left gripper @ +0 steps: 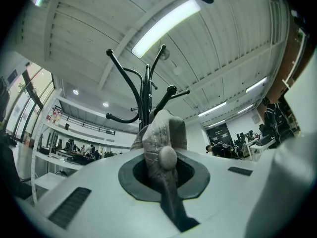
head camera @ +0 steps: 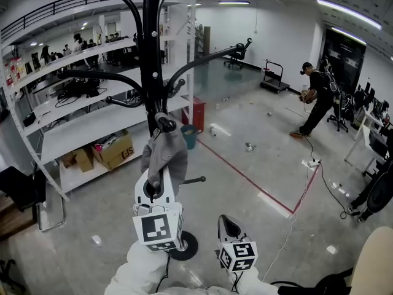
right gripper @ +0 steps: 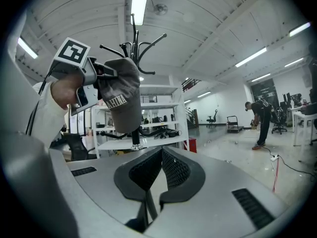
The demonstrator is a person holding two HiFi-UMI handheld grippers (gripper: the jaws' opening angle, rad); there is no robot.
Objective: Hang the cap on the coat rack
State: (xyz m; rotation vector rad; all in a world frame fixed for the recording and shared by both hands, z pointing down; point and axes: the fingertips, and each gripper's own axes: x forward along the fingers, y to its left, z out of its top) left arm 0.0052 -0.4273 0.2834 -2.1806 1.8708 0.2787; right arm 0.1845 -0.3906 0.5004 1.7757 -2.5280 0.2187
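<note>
A black coat rack (head camera: 151, 54) with curved, knob-tipped hooks stands right in front of me. My left gripper (head camera: 161, 176) is raised toward it and shut on a grey cap (head camera: 166, 155). The cap's fabric (left gripper: 166, 133) is pinched between the jaws. The cap's top sits just under a low hook's knob (head camera: 166, 123); I cannot tell whether it rests on it. From the right gripper view the cap (right gripper: 121, 100) hangs in front of the rack's pole. My right gripper (head camera: 228, 221) is lower and to the right, its jaws shut (right gripper: 161, 150) with nothing between them.
The rack's round base (head camera: 184, 246) sits on the floor by my grippers. White shelving (head camera: 92, 121) with cardboard boxes (head camera: 113, 149) runs along the left. A red bin (head camera: 198, 114) and a blue bucket (head camera: 189, 136) stand behind the rack. A person (head camera: 316, 97) stands far right.
</note>
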